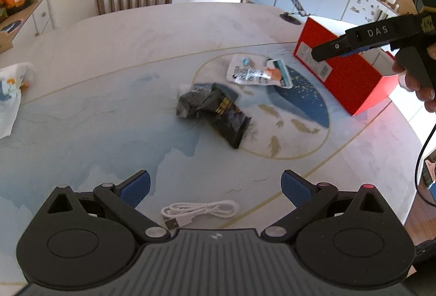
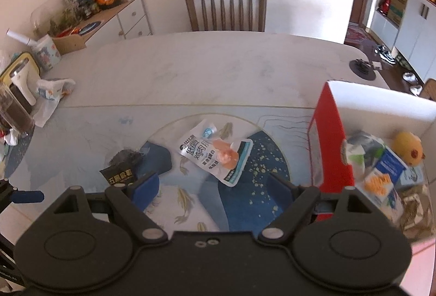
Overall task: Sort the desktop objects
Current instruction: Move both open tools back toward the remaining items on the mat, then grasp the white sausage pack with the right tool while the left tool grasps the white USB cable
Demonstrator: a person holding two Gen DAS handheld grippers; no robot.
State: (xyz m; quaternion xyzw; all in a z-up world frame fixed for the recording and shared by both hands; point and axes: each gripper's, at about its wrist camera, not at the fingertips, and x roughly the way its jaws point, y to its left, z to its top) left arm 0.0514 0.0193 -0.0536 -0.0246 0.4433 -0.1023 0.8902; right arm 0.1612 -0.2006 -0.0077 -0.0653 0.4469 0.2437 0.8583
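Both grippers hover over the table [image 1: 109, 56], jaws spread, holding nothing: left gripper [image 1: 215, 187] above the white cable [image 1: 201, 210], right gripper [image 2: 212, 187] facing the white pouch [image 2: 215, 152] beside the red box [image 2: 331, 143]

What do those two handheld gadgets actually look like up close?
Each tool is black plastic: a ribbed body, two round discs, and hinged arms with silver rivets ending in blue padded fingers. The left tool has a red dot on one arm. Seen from the side, the right tool has white "DAS" lettering, a pistol-style handle, a green light on a box on top, and a black cable hanging below it.
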